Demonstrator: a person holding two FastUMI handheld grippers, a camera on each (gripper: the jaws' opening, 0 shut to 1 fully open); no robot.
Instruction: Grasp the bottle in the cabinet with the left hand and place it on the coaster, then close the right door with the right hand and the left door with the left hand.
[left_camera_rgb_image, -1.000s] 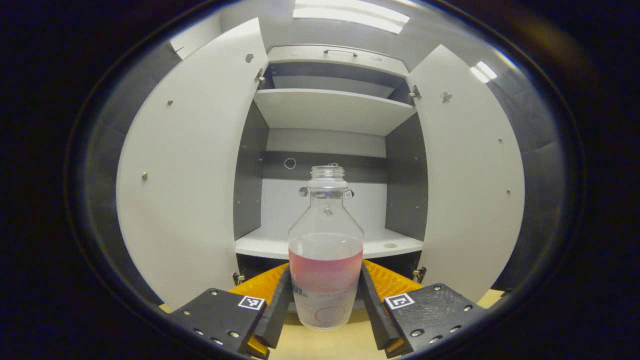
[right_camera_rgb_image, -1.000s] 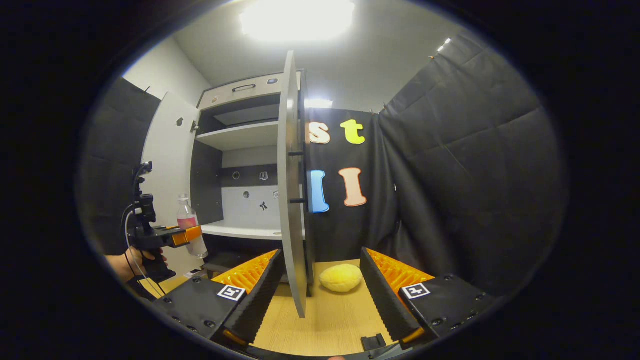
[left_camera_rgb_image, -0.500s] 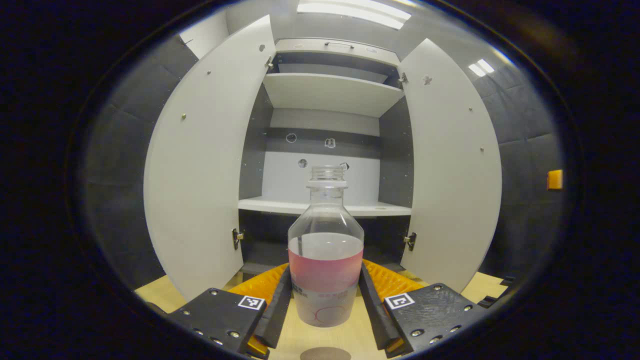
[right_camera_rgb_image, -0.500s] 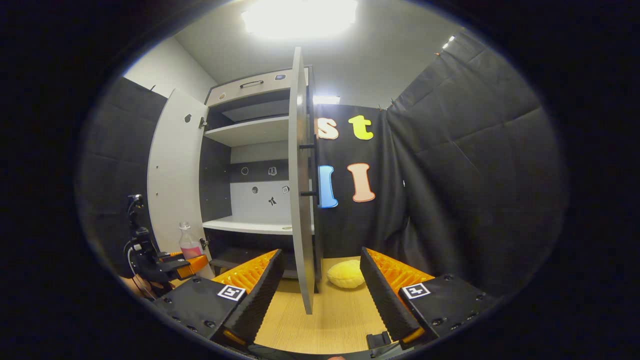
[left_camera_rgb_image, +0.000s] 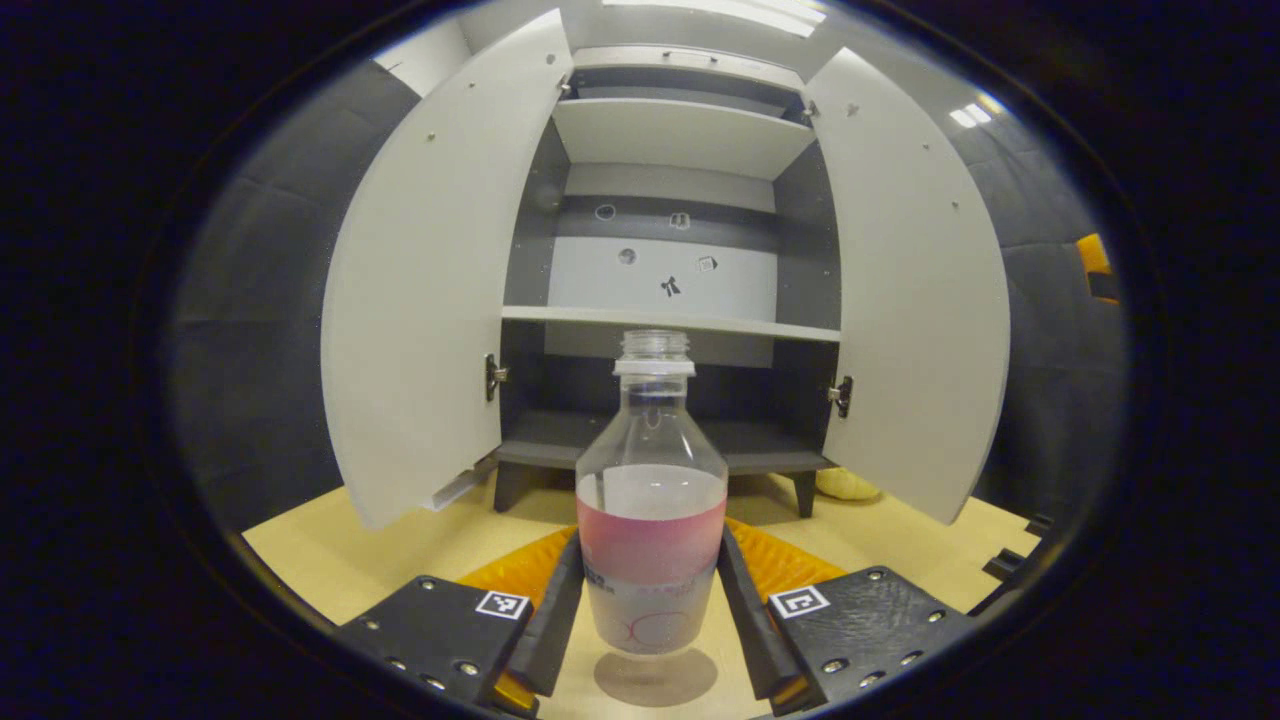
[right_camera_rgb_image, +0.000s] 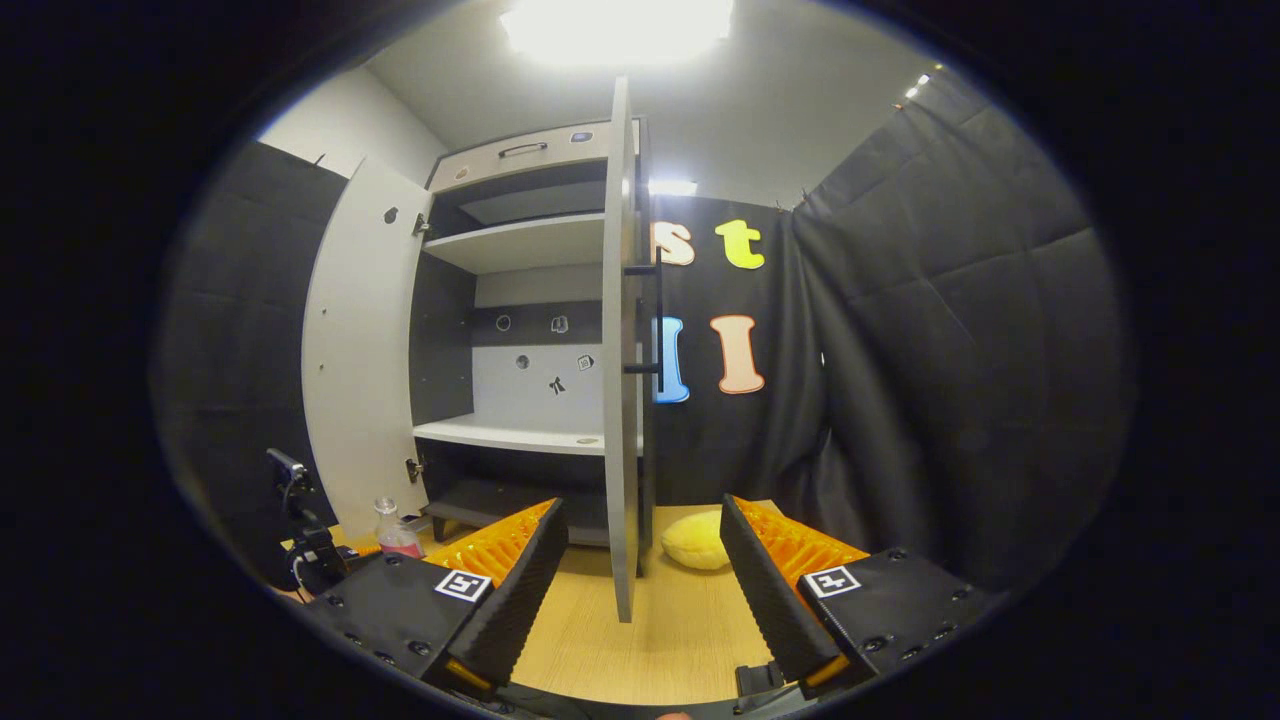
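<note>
the left gripper (left_camera_rgb_image: 650, 610) has both fingers (left_camera_rgb_image: 555, 610) pressed on the bottle (left_camera_rgb_image: 651, 520). the right gripper (right_camera_rgb_image: 640, 580) has its fingers wide apart, nothing between them.

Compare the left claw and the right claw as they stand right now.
The left claw is shut on the bottle, its fingers pressing both sides; the right claw is open and holds nothing. The left claw hangs just above the coaster; the right claw faces the edge of the cabinet's right door, with a yellow object on the table beyond. Both point toward the cabinet.
</note>
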